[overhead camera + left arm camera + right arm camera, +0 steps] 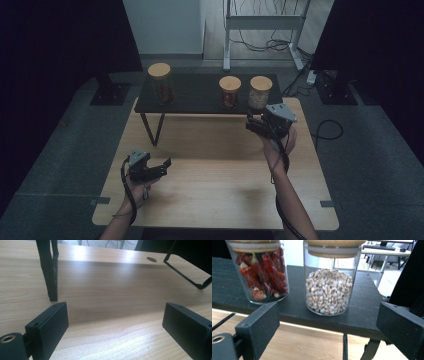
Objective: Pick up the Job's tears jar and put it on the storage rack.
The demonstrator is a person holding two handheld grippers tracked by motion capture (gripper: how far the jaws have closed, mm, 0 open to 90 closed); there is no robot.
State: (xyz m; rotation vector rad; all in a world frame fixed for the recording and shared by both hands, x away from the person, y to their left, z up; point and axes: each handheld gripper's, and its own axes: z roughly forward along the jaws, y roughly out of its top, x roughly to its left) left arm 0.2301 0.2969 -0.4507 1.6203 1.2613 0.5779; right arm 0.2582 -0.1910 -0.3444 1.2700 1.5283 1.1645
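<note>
Right tool [256,123] held at about 2 o'clock on the wooden counter [215,165], jaws spread wide with nothing between them, pointed at the jar of pale grains [260,93]. That jar stands upright at the right end of the black shelf [200,95], wooden lid on, just beside the jar of red chillies [229,92] at its 9 o'clock. A third lidded jar [161,83] sits well apart at the shelf's left end. Left tool [161,169] low at 8 o'clock over bare counter, jaws parted and empty.
</note>
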